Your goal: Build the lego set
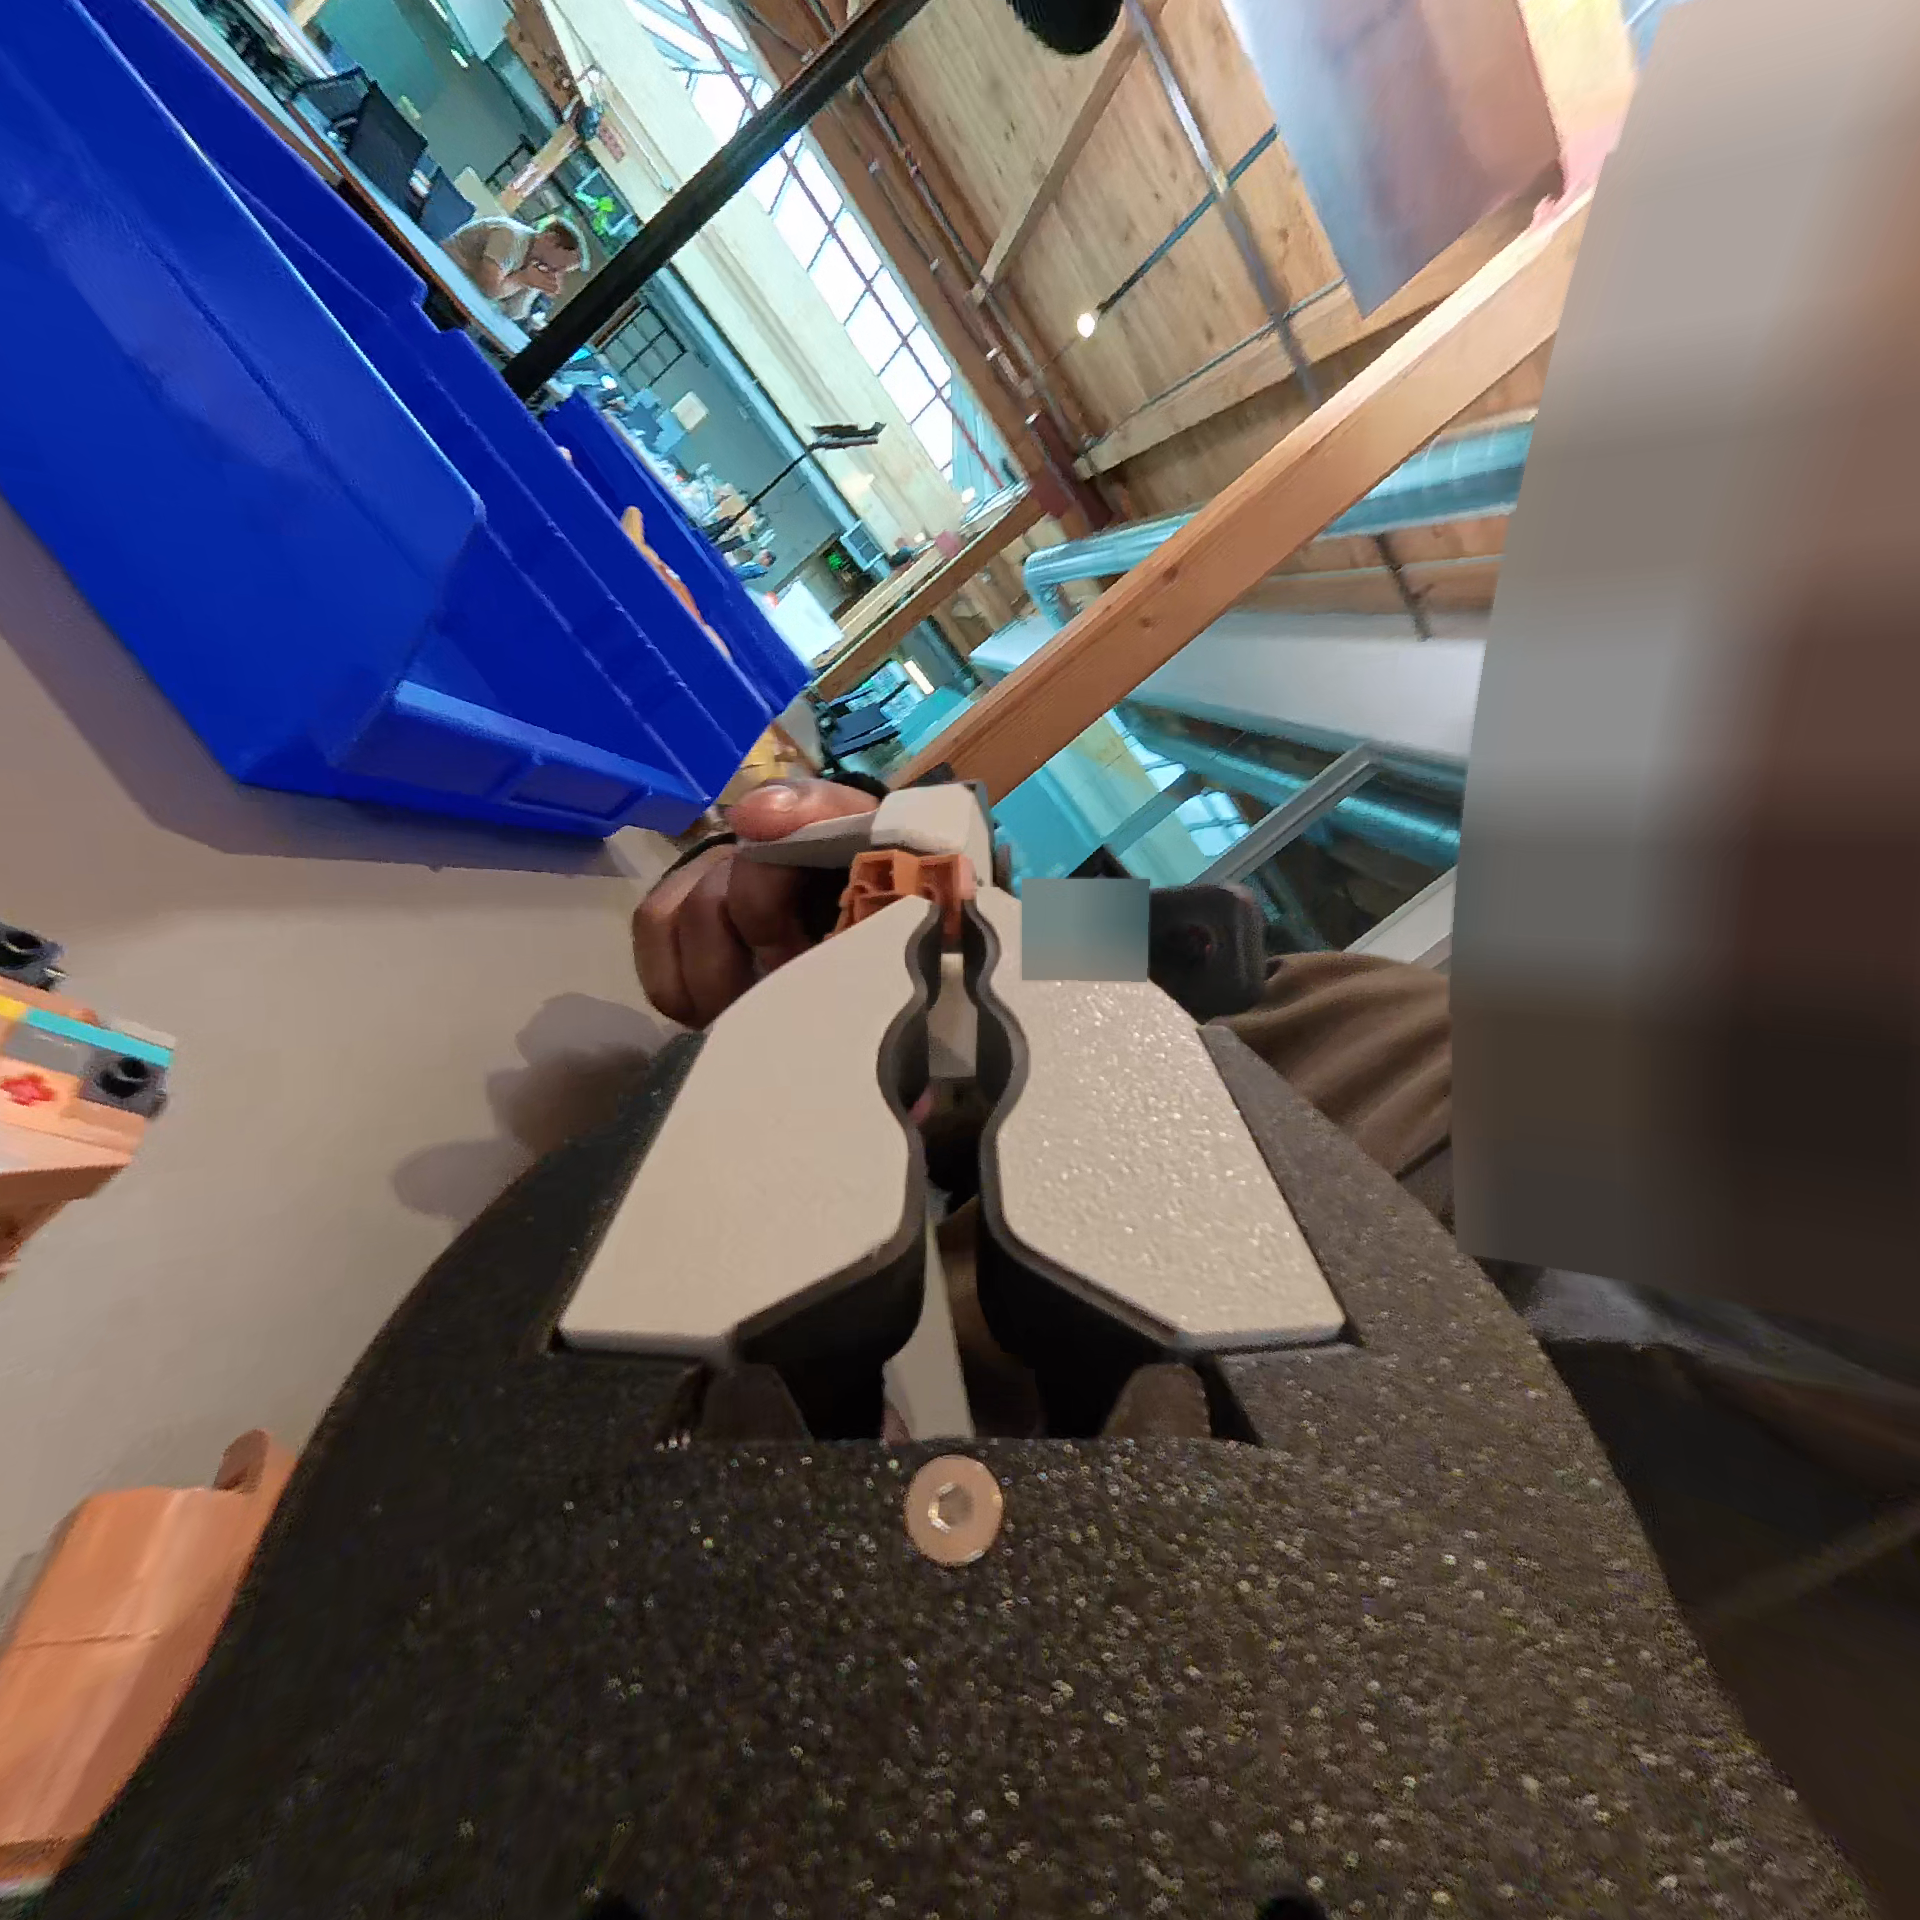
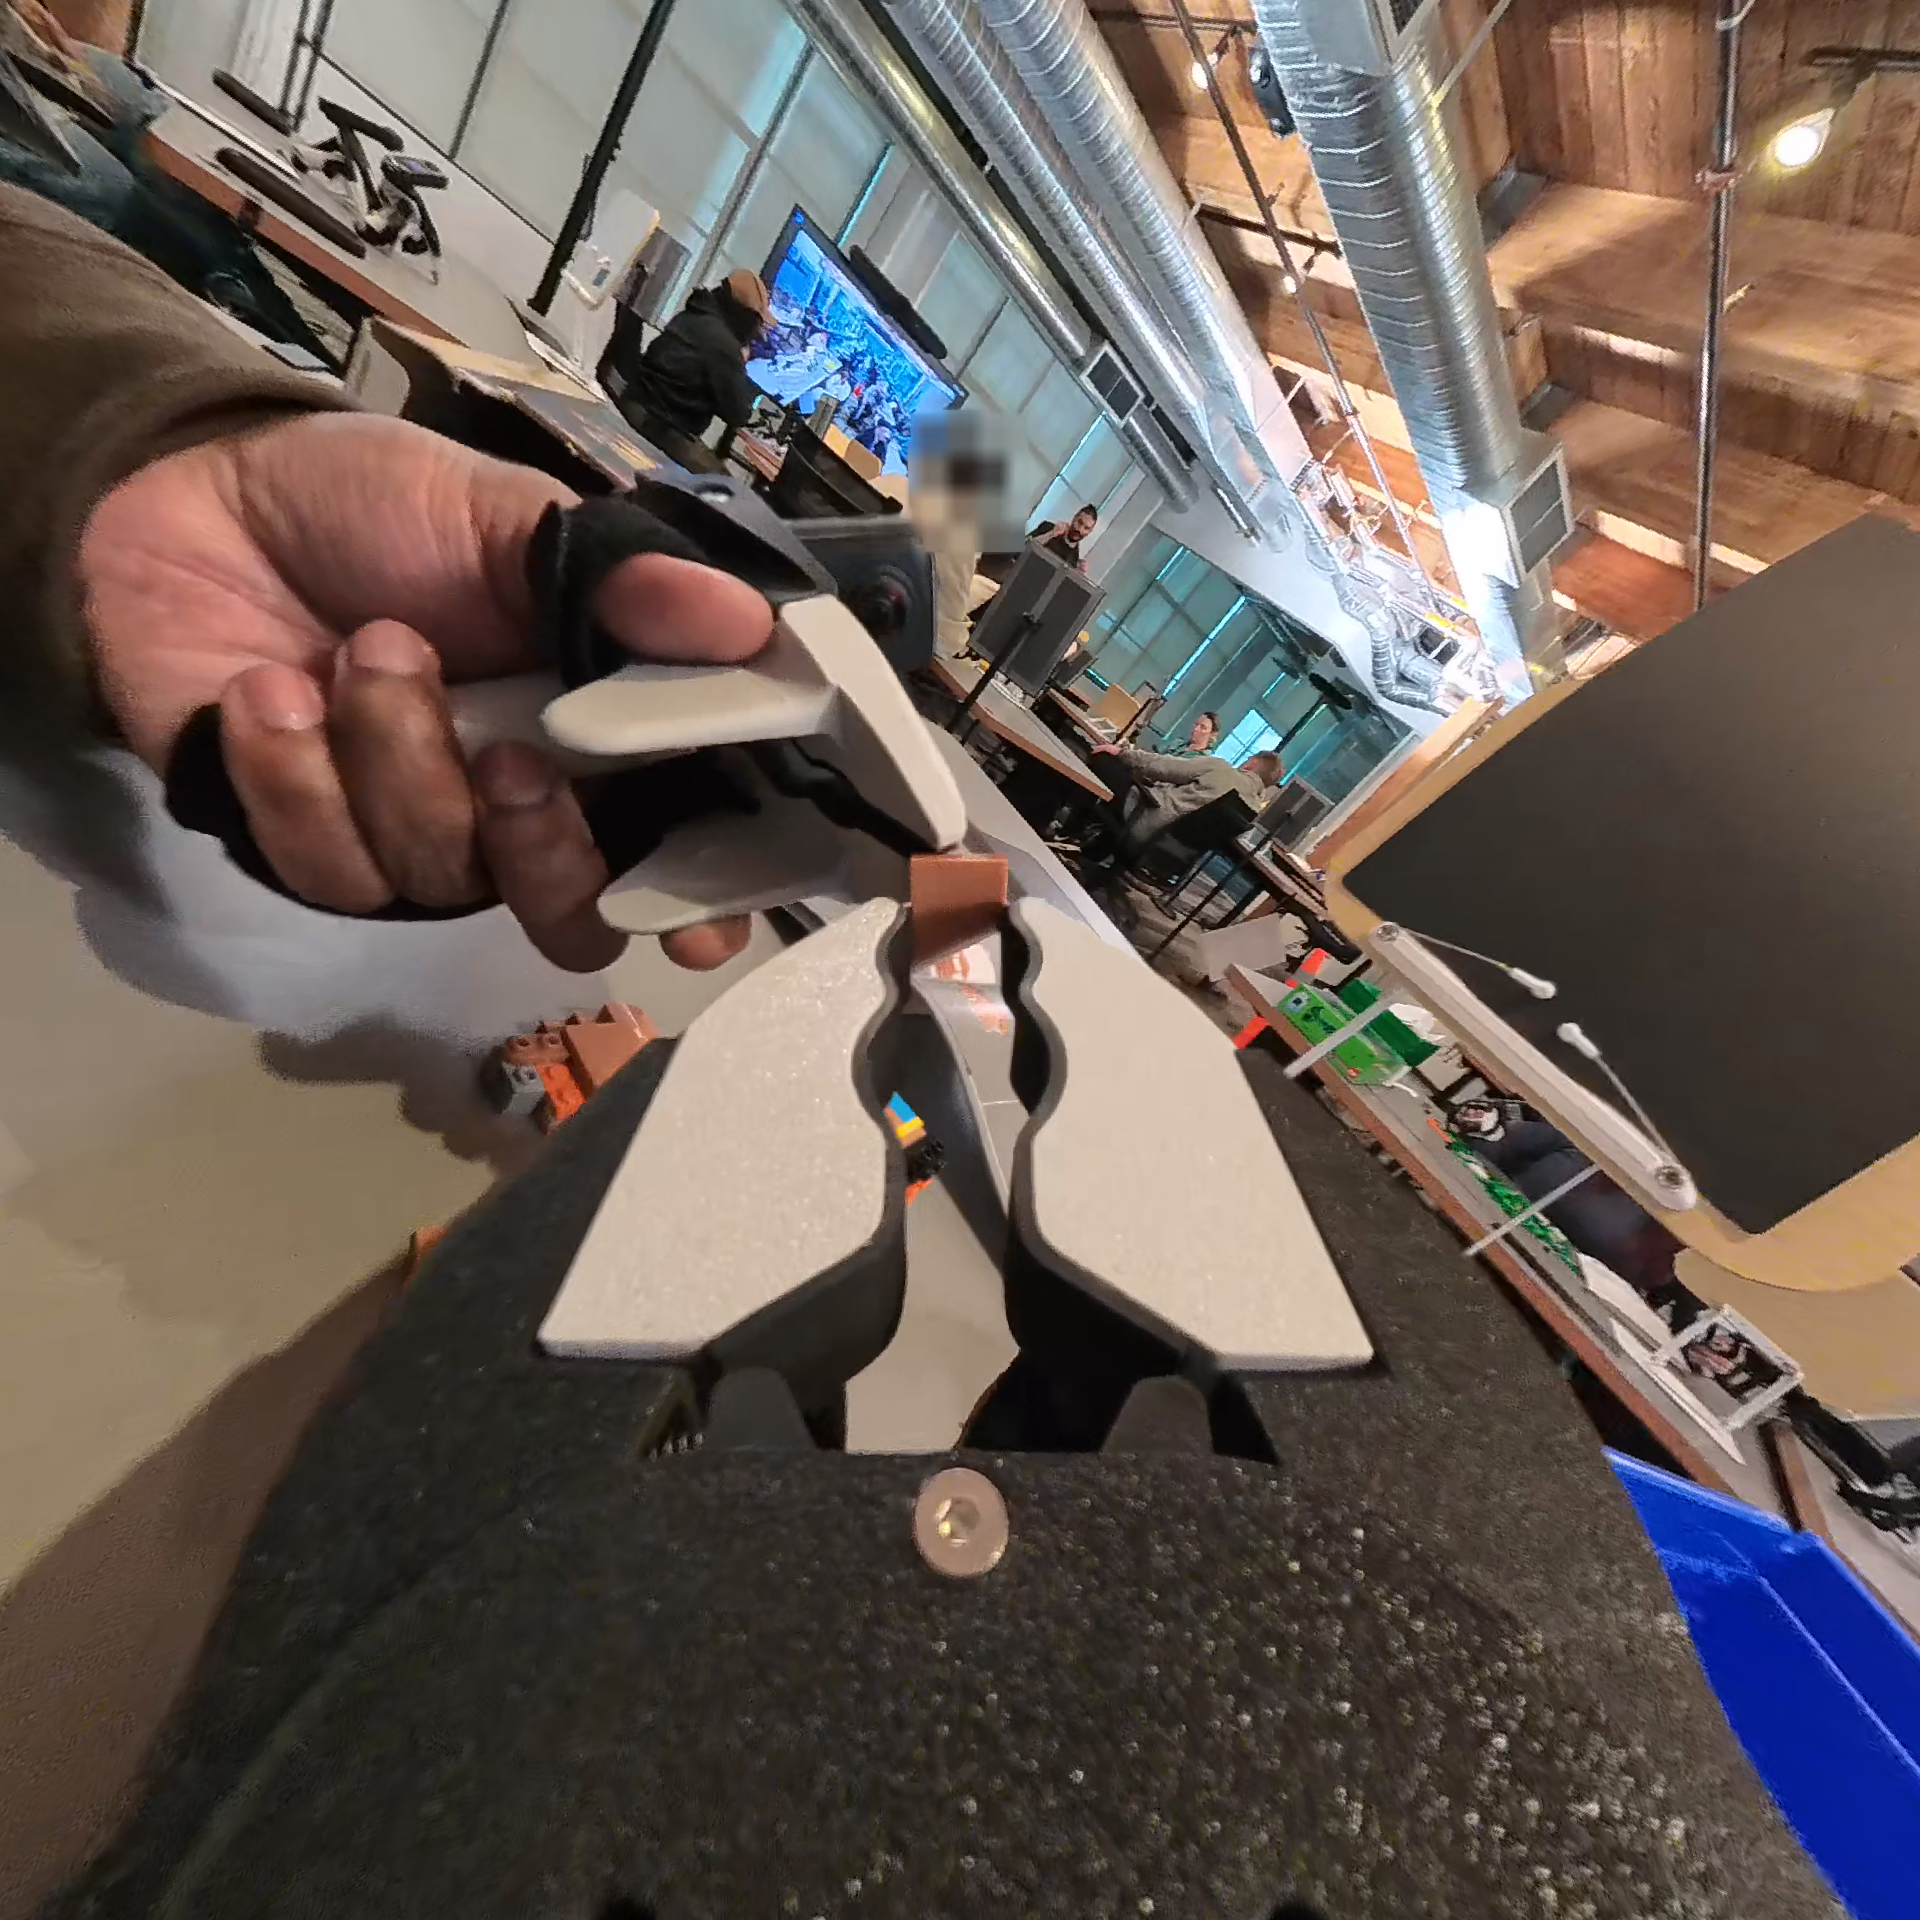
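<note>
A small brown lego piece (image 2: 956, 899) sits between the tips of my right gripper (image 2: 958, 920), which is shut on it and holds it up above the table. My left gripper (image 2: 940, 831) comes in from the left in a person's hand, and its closed tips meet the top of the same piece. In the left wrist view, my left gripper (image 1: 948, 914) is nearly closed, with the brown-orange piece (image 1: 896, 883) right at its tips. The right gripper (image 1: 925, 821) and the hand holding it sit just beyond. How much of the piece each gripper covers is hidden.
Blue bins (image 1: 312, 468) stand on the grey table (image 1: 312, 987) to the left; one corner also shows in the right wrist view (image 2: 1787, 1662). A partly built lego model (image 1: 73, 1081) and a large brown piece (image 1: 125, 1621) lie at the left edge. Loose bricks (image 2: 571, 1060) lie below the grippers. Less than 4 cm separates the two grippers' tips.
</note>
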Available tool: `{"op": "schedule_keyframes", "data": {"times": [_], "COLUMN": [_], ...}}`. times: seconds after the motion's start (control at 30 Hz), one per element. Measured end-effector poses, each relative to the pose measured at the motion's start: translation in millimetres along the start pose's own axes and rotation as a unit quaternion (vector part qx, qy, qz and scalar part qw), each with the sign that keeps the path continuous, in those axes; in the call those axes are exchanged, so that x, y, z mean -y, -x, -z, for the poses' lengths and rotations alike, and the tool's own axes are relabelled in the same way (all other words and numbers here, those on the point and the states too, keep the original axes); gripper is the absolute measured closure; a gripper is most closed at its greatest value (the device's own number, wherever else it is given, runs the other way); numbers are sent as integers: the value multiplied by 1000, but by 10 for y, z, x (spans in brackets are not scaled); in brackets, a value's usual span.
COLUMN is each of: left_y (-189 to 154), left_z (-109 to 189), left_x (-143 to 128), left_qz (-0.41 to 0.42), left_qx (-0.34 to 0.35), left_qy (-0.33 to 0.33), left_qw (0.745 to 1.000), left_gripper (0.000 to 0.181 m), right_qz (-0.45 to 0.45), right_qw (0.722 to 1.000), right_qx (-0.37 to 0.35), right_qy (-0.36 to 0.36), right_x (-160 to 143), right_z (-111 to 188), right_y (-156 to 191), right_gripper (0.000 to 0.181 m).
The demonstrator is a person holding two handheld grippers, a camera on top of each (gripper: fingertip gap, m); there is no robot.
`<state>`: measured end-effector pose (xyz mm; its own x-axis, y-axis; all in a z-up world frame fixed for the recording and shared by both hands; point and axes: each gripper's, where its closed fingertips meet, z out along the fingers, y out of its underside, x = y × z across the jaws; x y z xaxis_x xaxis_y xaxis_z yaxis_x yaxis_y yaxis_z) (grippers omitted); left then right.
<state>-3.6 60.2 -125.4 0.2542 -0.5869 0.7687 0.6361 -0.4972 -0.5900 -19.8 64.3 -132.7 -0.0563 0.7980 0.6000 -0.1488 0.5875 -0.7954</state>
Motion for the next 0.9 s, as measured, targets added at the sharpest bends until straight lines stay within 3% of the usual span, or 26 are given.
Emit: {"op": "schedule_keyframes", "data": {"times": [0.13, 0.23, 0.33, 0.43, 0.47, 0.7, 0.9], "left_y": [74, 193, 428, 679, 726, 849, 895], "left_z": [109, 273, 477, 681, 730, 922, 943], "left_x": [53, 42, -174, -386, -458, -642, -627], "left_qz": [-90, -197, -313, -408, -419, -397, -400], "left_qx": [55, 117, 180, 226, 227, 233, 247], "left_qy": [41, 103, 209, 295, 316, 390, 397], "left_qw": [994, 968, 909, 834, 820, 797, 789], "left_gripper": [154, 140, 127, 124, 124, 126, 127], "right_qz": [-44, -91, -138, -177, -188, -216, -207], "right_qw": [999, 994, 985, 971, 965, 944, 942], "right_qx": [16, 44, 80, 117, 131, 175, 191], "right_qy": [7, 30, 68, 110, 123, 177, 184], "right_x": [-18, -85, -186, -293, -322, -425, -425], "right_z": [28, 36, 28, 25, 29, 49, 30], "right_y": [-41, -26, 42, 131, 166, 276, 364], "right_gripper": [165, 165, 166, 166, 165, 165, 165]}}
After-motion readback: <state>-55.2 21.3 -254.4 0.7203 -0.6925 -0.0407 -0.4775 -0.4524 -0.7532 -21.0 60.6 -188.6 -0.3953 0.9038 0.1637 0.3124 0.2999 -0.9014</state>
